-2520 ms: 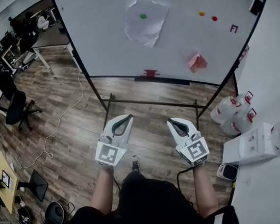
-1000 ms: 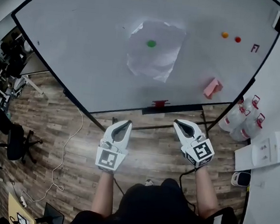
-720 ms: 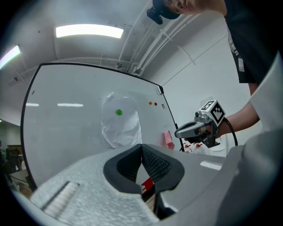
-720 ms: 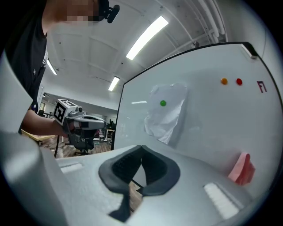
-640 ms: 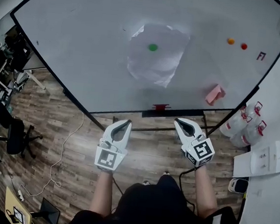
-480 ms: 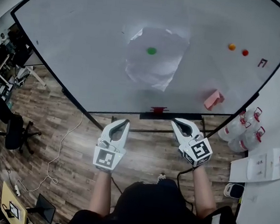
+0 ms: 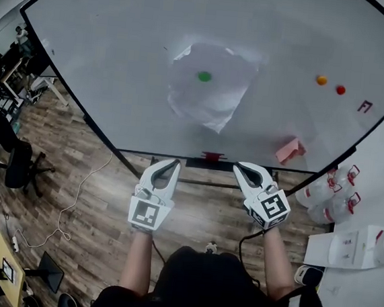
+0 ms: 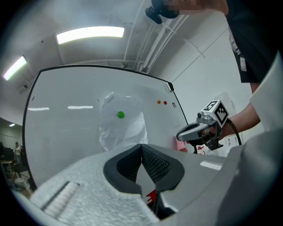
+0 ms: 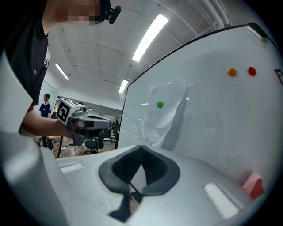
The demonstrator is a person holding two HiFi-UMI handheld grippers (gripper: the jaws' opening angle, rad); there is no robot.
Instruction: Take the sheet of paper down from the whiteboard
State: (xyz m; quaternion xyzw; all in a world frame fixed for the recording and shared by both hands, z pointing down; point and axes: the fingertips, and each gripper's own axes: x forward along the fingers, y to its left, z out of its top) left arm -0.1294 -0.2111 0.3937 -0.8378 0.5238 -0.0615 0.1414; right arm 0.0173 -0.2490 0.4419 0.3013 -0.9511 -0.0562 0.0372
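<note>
Facing whiteboard [image 7: 120, 61], crumpled paper [image 7: 211, 104] under green magnet [image 7: 204, 76]

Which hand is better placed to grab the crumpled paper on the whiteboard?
Left, narrowly: the left tongs sit closer than the right tongs to the green round magnet pinning the crumpled white paper sheet.

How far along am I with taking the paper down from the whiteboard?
Nothing looks done yet: the crumpled sheet of paper hangs on the whiteboard, pinned by a green magnet. In hand: nothing; the left gripper and right gripper are shut and empty, in front of the board, not touching the sheet. Left: reach the sheet, free it from the magnet, bring it down.
</note>
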